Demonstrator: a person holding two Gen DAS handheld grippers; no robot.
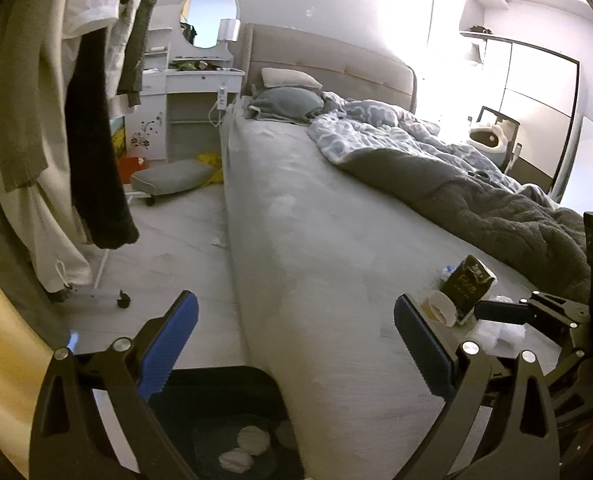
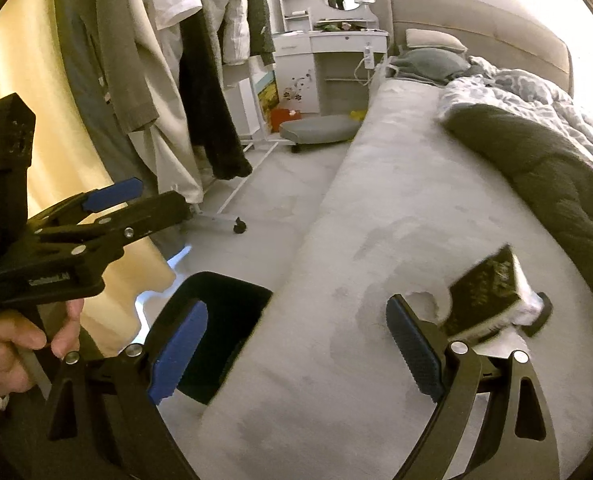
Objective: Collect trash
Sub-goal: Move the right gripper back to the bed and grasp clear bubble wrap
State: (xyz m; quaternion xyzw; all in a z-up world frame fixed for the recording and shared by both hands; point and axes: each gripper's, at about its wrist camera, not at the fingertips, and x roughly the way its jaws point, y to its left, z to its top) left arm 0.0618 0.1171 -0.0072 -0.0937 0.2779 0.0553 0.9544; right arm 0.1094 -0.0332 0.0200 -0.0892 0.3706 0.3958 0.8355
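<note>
Bedroom scene: wide bed with a smooth pale-grey suede-like cover, rumpled dark fleece blanket and a blue-white patterned duvet on the far right side. White vanity desk with an oval mirror at the far end; clothes rack with hanging soft garments on the left, on castors.

Trash sits in a cluster on the near right part of the bed cover: dark glossy rectangular pack tilted up, white paper cup lying on its side just beside it, crumpled white tissue touching the pack.

Black soft-sided bin, rectangular opening, stands on the floor against the near left edge of the bed; round pale wads visible inside from the left wrist view.

Left gripper: blue ribbed pads wide apart, empty, over the bed edge and bin. Right gripper: pads wide apart, empty, right finger just beside the pack. Hand holds the left tool's grip.
</note>
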